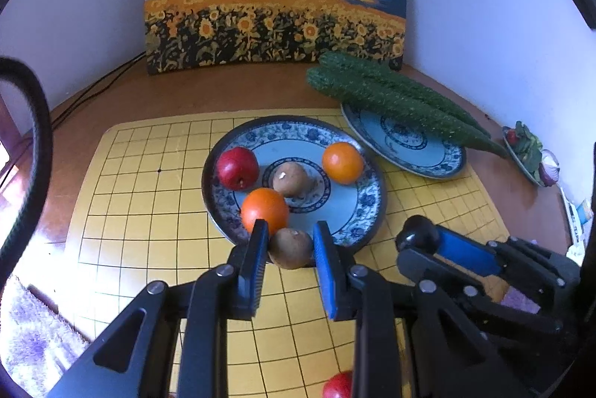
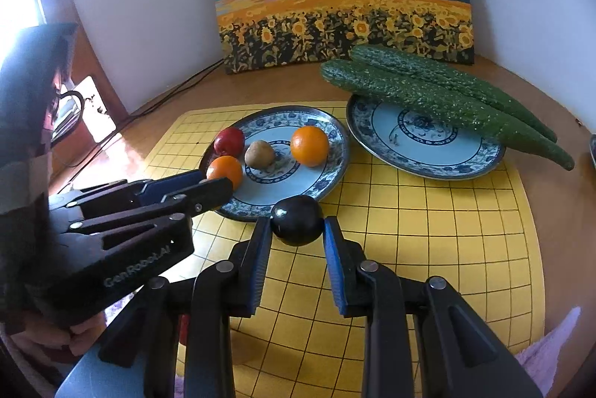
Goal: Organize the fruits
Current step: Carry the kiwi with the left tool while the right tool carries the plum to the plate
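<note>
Left gripper (image 1: 290, 241) clamps kiwi (image 1: 290, 248), right gripper (image 2: 297, 230) clamps plum (image 2: 297, 220); either round fruit may slip, rolling off plate (image 1: 367, 200) rim.

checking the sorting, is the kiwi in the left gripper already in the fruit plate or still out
Still out: the kiwi is clamped in the left gripper over the plate's near rim.

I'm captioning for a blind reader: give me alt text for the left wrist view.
The left claw grips a brown kiwi at the near rim of a blue-patterned plate holding a red apple, two oranges and another kiwi.
</note>
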Action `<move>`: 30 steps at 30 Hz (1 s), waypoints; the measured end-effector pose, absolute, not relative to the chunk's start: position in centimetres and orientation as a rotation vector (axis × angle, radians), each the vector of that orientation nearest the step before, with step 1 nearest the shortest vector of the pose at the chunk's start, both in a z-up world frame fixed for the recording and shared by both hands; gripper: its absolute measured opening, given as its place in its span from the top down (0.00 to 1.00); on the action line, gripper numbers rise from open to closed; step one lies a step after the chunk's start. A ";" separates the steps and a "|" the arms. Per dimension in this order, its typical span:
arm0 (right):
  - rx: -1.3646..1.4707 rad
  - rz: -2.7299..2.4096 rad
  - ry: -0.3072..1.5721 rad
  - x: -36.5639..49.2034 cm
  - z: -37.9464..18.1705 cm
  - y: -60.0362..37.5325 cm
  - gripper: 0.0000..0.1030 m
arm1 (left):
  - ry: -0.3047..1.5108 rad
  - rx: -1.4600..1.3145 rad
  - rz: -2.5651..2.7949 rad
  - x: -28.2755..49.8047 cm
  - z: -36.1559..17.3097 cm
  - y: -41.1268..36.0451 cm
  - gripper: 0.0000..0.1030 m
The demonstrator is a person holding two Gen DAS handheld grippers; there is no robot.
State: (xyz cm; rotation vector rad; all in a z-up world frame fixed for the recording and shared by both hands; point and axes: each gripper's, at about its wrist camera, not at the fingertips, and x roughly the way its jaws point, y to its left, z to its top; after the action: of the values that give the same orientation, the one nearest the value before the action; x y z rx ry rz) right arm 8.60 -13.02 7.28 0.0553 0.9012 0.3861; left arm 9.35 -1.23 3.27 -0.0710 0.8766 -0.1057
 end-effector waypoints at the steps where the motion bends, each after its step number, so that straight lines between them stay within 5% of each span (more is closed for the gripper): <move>1: 0.053 0.387 0.902 8.7 7.2 -13.0 0.71 | 0.877 -0.070 -0.102 9.4 3.1 -1.2 0.75; 30: -0.008 0.403 0.907 12.0 6.8 -11.3 0.71 | 0.867 -0.067 -0.050 10.7 2.5 -0.4 0.75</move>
State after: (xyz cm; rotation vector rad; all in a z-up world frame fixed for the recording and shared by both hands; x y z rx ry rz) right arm 12.02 -11.25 6.85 -0.0080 0.9073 0.4031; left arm 10.69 -0.40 2.46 -0.0671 0.8669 -0.0498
